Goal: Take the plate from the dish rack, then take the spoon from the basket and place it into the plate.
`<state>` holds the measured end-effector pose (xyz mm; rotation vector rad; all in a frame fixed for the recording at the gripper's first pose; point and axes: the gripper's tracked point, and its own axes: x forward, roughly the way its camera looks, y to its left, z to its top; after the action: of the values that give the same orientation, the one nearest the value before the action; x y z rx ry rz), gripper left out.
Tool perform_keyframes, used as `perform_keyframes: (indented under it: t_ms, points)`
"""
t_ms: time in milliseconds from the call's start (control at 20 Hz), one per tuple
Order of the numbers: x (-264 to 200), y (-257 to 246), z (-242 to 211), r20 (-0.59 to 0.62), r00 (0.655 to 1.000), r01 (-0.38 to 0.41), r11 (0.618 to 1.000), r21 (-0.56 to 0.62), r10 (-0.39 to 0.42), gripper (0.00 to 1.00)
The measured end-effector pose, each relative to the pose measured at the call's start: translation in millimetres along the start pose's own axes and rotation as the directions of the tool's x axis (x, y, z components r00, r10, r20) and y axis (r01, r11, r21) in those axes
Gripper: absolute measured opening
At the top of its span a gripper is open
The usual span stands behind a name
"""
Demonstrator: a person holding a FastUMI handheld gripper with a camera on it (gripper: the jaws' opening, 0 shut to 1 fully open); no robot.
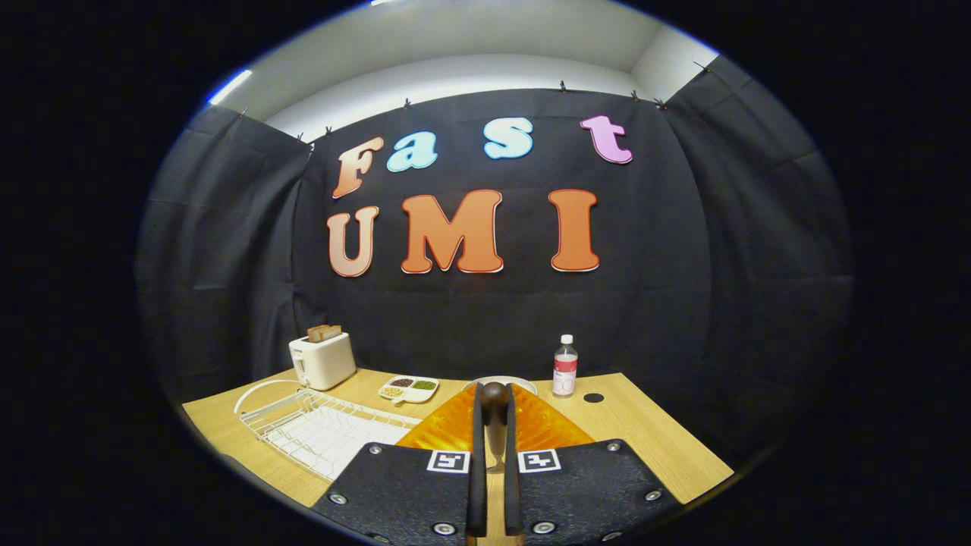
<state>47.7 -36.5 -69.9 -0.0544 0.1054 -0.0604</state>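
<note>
My gripper [494, 390] is shut on a brown wooden spoon [494, 436], which stands upright between the two fingers with its rounded end at their tips. Directly beneath and just ahead of the fingers lies an orange ribbed basket [447, 428]. Beyond the basket the rim of a white plate [523, 381] rests flat on the wooden table [645, 432]. A white wire dish rack [318, 428] stands to the left of the fingers with no dishes in its slots.
A white toaster [322, 359] with bread slices stands at the back left. A small divided dish [409, 388] of foods lies between it and the plate. A water bottle [564, 367] and a dark hole [594, 397] are right of the plate.
</note>
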Motion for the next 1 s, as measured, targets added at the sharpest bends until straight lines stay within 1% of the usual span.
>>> perform_keyframes:
  t_ms: [200, 350, 500, 650, 800, 1000]
  points:
    - [-20.5, 18.4, -0.2, -0.006, 0.998, -0.065, 0.998, 0.010, 0.065, 0.09]
    - [-32.0, 27.9, -9.5, -0.034, 0.994, -0.104, 0.994, 0.033, 0.105, 0.09]
    - [-43.2, 39.3, -13.6, -0.037, 0.988, -0.146, 0.989, 0.028, 0.147, 0.09]
    - [-56.9, 53.9, -20.2, -0.051, 0.978, -0.203, 0.978, 0.037, 0.205, 0.09]
    - [-69.7, 62.3, -29.3, -0.067, 0.969, -0.236, 0.971, 0.040, 0.239, 0.09]
    - [-81.4, 81.3, -49.7, -0.095, 0.944, -0.312, 0.948, 0.062, 0.316, 0.09]
